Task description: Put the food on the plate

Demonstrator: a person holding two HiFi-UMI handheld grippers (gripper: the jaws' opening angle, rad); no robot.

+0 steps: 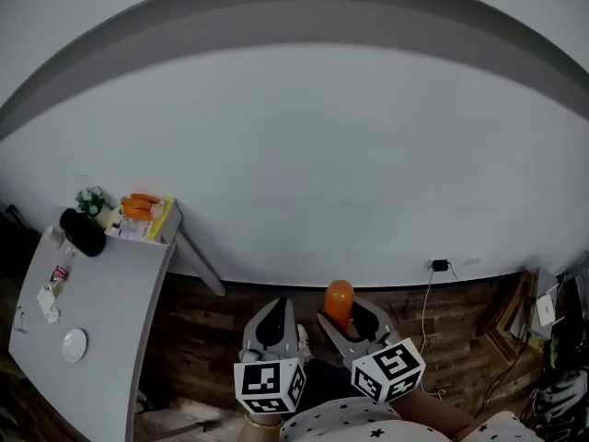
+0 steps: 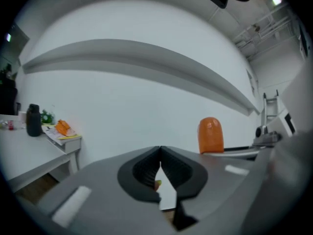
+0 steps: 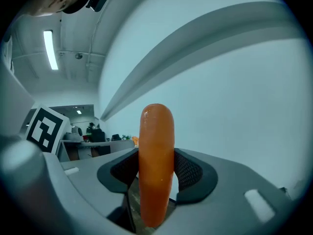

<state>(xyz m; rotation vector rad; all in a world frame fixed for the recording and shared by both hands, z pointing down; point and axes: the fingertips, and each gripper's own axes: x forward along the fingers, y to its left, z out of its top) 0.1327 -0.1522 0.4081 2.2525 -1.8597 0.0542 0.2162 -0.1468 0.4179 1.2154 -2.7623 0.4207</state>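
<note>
An orange, sausage-shaped piece of food stands upright in my right gripper, which is shut on it low in the head view. In the right gripper view the food fills the gap between the dark pads of the right gripper. My left gripper is beside it, jaws closed tip to tip and empty; the left gripper view shows the left gripper shut, with the orange food to its right. A small white plate lies on the grey table at far left.
At the table's far end are a black bottle, a green item and orange food on a yellow-edged tray. Small objects lie near the plate. A white wall fills the view ahead; a cable and plug sit at its base.
</note>
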